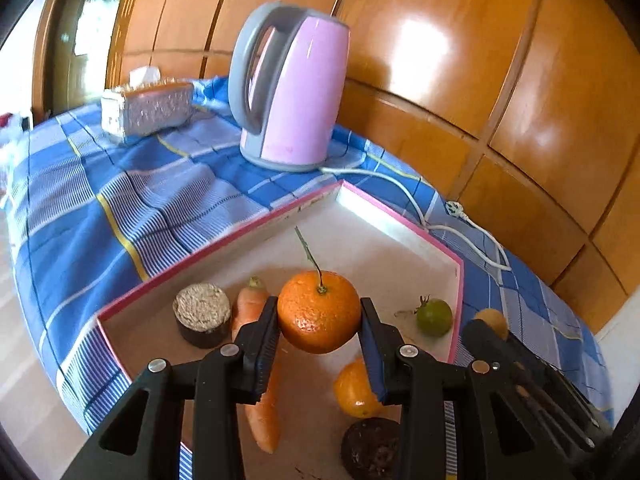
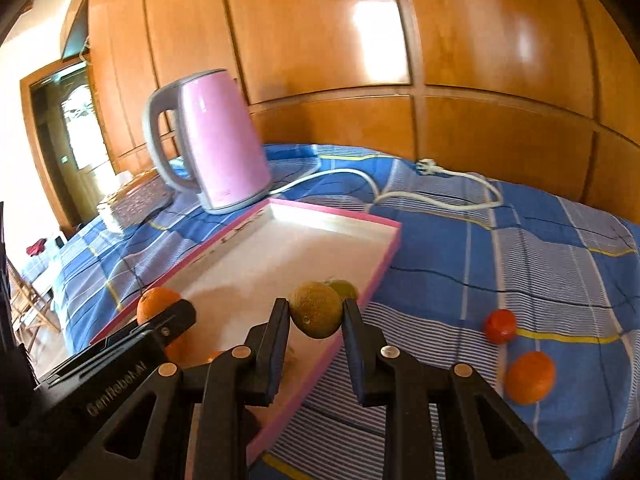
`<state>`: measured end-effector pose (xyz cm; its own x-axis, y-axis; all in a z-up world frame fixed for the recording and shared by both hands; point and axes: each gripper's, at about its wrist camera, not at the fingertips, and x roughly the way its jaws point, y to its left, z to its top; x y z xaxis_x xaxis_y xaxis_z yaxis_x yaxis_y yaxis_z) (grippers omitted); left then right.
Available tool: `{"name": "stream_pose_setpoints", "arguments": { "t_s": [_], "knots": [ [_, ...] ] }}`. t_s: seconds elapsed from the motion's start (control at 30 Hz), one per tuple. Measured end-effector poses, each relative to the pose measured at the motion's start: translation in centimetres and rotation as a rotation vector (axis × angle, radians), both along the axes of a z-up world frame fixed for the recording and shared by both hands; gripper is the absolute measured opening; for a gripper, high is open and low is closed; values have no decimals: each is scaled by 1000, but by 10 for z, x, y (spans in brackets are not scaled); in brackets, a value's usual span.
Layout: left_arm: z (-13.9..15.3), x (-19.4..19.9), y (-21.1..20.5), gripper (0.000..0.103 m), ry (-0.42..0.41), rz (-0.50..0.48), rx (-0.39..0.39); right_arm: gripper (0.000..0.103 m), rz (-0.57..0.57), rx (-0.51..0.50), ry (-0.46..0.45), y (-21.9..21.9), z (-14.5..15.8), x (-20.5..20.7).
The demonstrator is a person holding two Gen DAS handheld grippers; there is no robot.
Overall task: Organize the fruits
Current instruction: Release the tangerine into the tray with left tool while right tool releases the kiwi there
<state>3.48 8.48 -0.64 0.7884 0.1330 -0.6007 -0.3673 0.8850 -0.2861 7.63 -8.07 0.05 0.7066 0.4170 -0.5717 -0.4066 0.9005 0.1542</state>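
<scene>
My left gripper [image 1: 319,322] is shut on an orange tangerine [image 1: 319,311] with a thin stem, held above the pink-rimmed tray [image 1: 400,216]. Under it in the tray lie a carrot [image 1: 256,360], another orange fruit [image 1: 354,394], a green tomato [image 1: 434,317], a dark round fruit [image 1: 370,448] and a cut dark fruit with a pale top [image 1: 203,320]. My right gripper [image 2: 316,316] is shut on a yellow-brown round fruit [image 2: 316,309] over the tray's right rim [image 2: 372,284]. A red fruit [image 2: 500,325] and an orange one [image 2: 530,377] lie on the blue checked cloth.
A pink electric kettle [image 1: 294,88] stands behind the tray; its white cord and plug [image 2: 432,170] trail across the cloth. A silver tissue box [image 1: 146,108] sits at the back left. Wooden panelling [image 1: 460,60] closes off the far side. The left gripper's body [image 2: 120,356] shows beside the right one.
</scene>
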Motion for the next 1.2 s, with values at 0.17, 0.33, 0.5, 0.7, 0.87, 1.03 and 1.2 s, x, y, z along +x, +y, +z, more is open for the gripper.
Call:
{"name": "stream_pose_setpoints", "arguments": {
  "t_s": [0.17,0.33,0.5,0.7,0.87,1.03,1.2],
  "knots": [
    [2,-1,3,39,-11,41,25,27,37,21,9,9,0,6],
    [-1,1,6,39,3,67,26,27,50,39,26,12,-1,13],
    [-2,0,7,39,3,85,28,27,52,30,25,15,-3,15],
    [-3,0,10,39,8,99,23,27,47,26,31,15,-5,19],
    [-2,-1,11,41,2,107,21,27,48,18,42,18,-8,22],
    [-1,-1,9,47,-11,104,30,29,58,14,48,20,-10,24],
    [-1,-2,11,51,-9,112,22,30,58,9,47,21,-11,23]
  ]
}}
